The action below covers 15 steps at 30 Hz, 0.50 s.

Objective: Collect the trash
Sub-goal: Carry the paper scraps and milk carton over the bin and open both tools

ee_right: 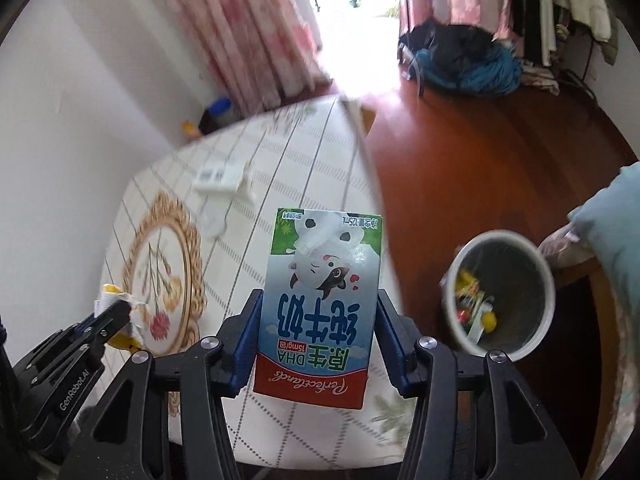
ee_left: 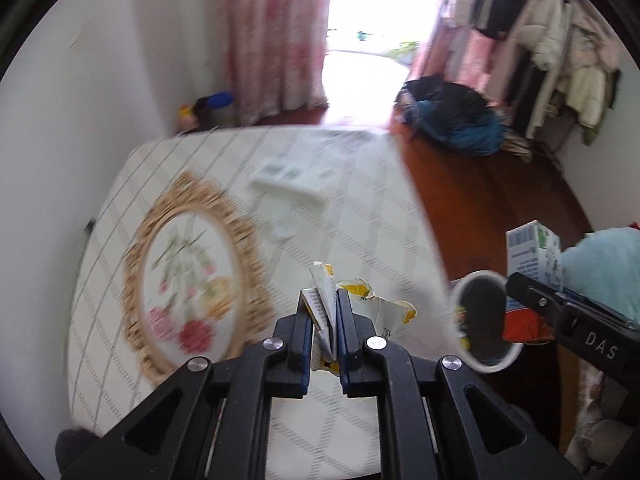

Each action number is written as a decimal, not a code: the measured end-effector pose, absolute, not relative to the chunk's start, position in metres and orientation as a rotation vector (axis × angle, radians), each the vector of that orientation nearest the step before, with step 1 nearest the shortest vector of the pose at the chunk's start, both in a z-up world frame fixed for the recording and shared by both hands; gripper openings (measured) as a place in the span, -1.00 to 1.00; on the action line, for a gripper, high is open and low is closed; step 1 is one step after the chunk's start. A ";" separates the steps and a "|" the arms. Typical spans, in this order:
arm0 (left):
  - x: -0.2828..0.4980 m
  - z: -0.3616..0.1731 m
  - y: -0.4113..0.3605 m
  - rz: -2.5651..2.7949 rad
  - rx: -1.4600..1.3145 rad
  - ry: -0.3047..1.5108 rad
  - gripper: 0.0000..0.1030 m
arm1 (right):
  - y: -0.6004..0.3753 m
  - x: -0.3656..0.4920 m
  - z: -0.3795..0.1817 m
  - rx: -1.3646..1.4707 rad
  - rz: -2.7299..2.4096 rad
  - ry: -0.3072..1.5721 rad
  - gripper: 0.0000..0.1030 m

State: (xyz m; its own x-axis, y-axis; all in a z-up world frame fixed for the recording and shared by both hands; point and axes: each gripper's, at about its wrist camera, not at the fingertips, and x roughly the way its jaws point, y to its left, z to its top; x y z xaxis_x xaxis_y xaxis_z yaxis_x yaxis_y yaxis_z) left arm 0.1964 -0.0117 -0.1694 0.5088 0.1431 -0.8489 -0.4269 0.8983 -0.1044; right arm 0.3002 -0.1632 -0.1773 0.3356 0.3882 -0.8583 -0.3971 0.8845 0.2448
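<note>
Showing: two grippers (ee_right: 320, 312) (ee_left: 324, 312), one milk carton (ee_right: 318, 308), one crumpled wrapper (ee_left: 360, 304), one bin (ee_right: 502, 300), one remote (ee_left: 288, 184), one table (ee_left: 360, 232), one clothes pile (ee_left: 456, 116), two curtains (ee_left: 272, 36).

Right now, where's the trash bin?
The trash bin sits on the floor right of the table, at the right of the right wrist view, beside the milk carton in the right gripper's jaws.

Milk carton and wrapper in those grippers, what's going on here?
A person is collecting trash with both hands. The right hand-held gripper is shut on a milk carton, held upside down above the table. The left hand-held gripper clamps a crumpled yellow wrapper. A small bin beside the table already holds some scraps.
</note>
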 end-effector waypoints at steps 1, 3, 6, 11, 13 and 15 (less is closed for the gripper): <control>0.207 -0.165 -0.020 0.328 -0.316 0.975 -0.86 | -0.172 0.305 -0.173 0.000 0.503 1.107 0.06; 0.234 -0.160 -0.039 0.276 -0.313 0.974 -0.86 | -0.197 0.317 -0.165 0.016 0.472 1.089 0.06; 0.268 -0.162 -0.064 0.214 -0.310 0.986 -0.86 | -0.240 0.339 -0.168 0.034 0.401 1.085 0.06; 0.333 -0.188 -0.121 0.079 -0.284 1.048 -0.86 | -0.312 0.367 -0.195 0.044 0.283 1.119 0.06; 0.356 -0.203 -0.143 0.027 -0.282 1.086 -0.85 | -0.338 0.379 -0.214 0.051 0.243 1.146 0.05; 0.383 -0.226 -0.166 -0.032 -0.285 1.138 -0.85 | -0.363 0.388 -0.235 0.059 0.209 1.175 0.05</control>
